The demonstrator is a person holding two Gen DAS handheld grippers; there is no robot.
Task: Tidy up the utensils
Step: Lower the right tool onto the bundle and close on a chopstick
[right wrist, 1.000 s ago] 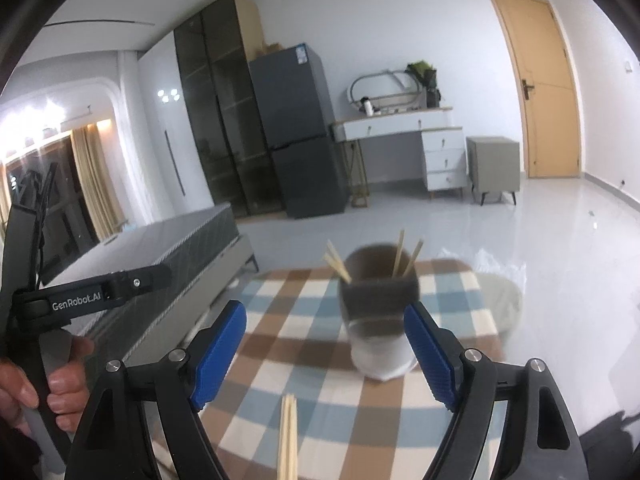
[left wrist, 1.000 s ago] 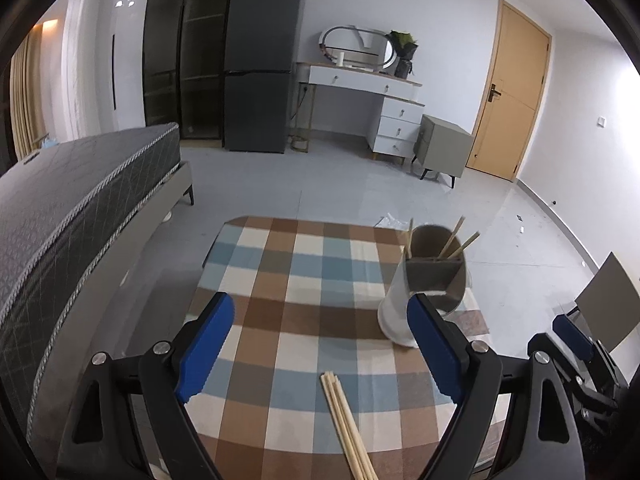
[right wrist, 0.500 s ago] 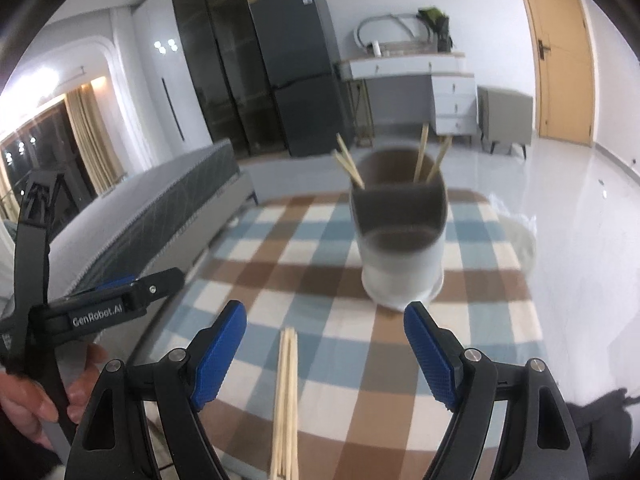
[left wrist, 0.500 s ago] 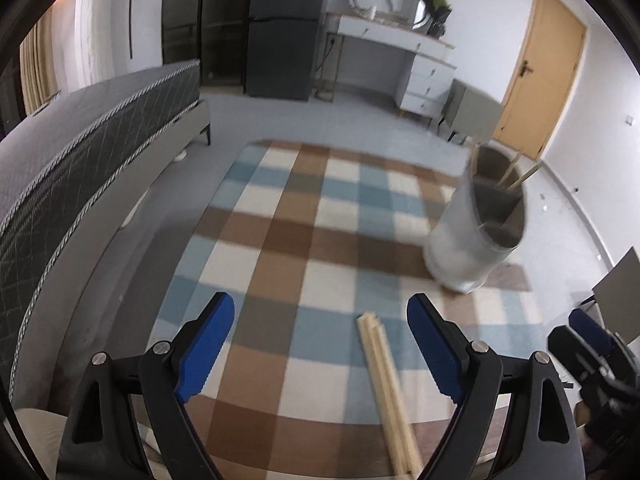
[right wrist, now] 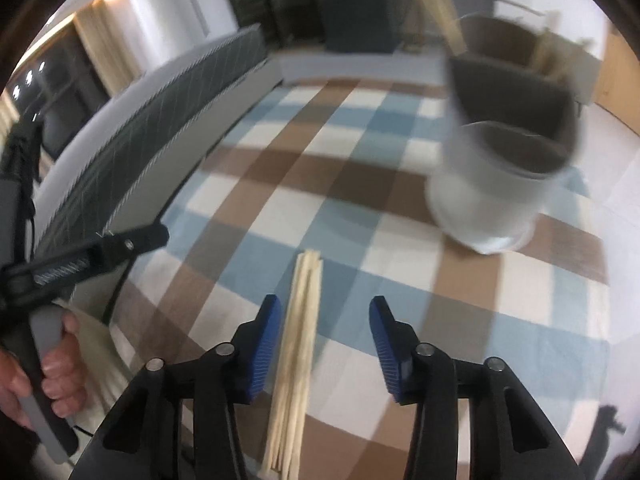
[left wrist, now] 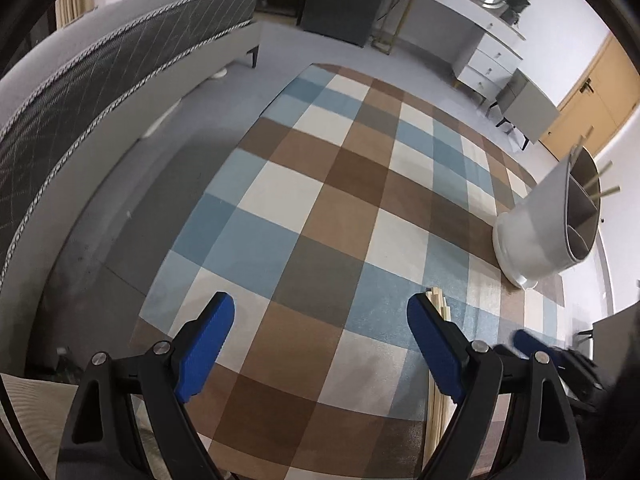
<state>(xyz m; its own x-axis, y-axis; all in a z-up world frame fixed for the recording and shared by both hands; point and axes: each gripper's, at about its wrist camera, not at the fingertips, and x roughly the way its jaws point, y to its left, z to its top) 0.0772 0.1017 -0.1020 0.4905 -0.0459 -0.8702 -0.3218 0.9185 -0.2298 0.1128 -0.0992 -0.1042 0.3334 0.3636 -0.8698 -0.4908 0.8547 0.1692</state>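
Fingers of my right gripper (right wrist: 324,344) stand partly open, empty, straddling the bundle of pale wooden chopsticks (right wrist: 298,356) lying on the blue, brown and cream checked surface (right wrist: 360,184). My left gripper (left wrist: 320,348) gapes wide, holding nothing. Farther right stands the white cylindrical divided utensil holder (right wrist: 496,184) with chopsticks inside.

Even daylight, right-wrist motion blur

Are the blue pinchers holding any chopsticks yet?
No. The right gripper is open around the chopsticks on the table; the left gripper is open and empty.
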